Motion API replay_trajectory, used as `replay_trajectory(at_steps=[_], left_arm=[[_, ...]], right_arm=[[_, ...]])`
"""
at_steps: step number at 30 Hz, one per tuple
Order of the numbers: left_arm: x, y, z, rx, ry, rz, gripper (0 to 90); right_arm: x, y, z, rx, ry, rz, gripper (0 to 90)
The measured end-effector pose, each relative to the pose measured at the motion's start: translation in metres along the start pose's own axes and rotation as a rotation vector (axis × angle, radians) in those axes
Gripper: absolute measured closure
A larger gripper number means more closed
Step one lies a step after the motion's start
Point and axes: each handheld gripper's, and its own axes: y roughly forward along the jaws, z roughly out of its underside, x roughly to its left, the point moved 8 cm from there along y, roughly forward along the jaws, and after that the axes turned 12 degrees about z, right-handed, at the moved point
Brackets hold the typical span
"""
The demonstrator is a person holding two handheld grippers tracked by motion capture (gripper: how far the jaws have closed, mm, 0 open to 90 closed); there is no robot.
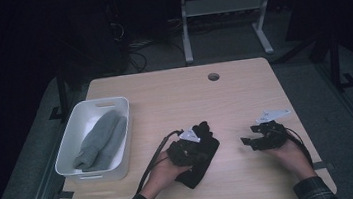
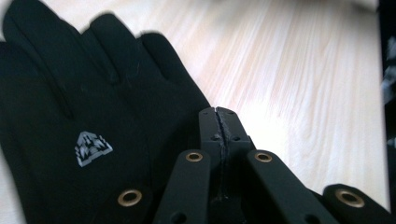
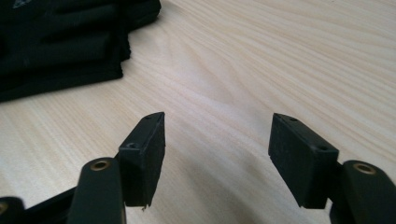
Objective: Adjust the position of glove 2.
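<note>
A black glove (image 1: 200, 169) lies flat on the wooden table (image 1: 174, 94), near the front middle. In the left gripper view the glove (image 2: 70, 93) has a small white logo on its back. My left gripper (image 1: 197, 141) rests on top of it. Its jaws are shut, with the tips (image 2: 219, 116) at the glove's edge, and I see no fabric between them. My right gripper (image 1: 249, 135) hovers low over bare wood to the right, open and holding nothing (image 3: 217, 140). From there, stacked black glove fabric (image 3: 56, 42) lies off to the upper left.
A white bin (image 1: 114, 102) stands at the table's left side with grey knitted gloves (image 1: 101, 138) inside. A round cable hole (image 1: 213, 76) sits near the far edge. Bare wood stretches behind and between the grippers.
</note>
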Motion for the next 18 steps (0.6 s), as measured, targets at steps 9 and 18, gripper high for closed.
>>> replay_trajectory(at_steps=[9, 18], left_arm=[[-0.015, 0.007, 0.002, 0.058, 0.047, 0.059, 89.3], [-0.033, 0.011, 0.004, 0.074, 0.085, 0.128, 85.3]], right_arm=[[-0.009, 0.008, 0.005, 0.027, 0.017, 0.035, 27.3], [-0.020, 0.010, 0.007, 0.032, 0.064, 0.073, 25.6]])
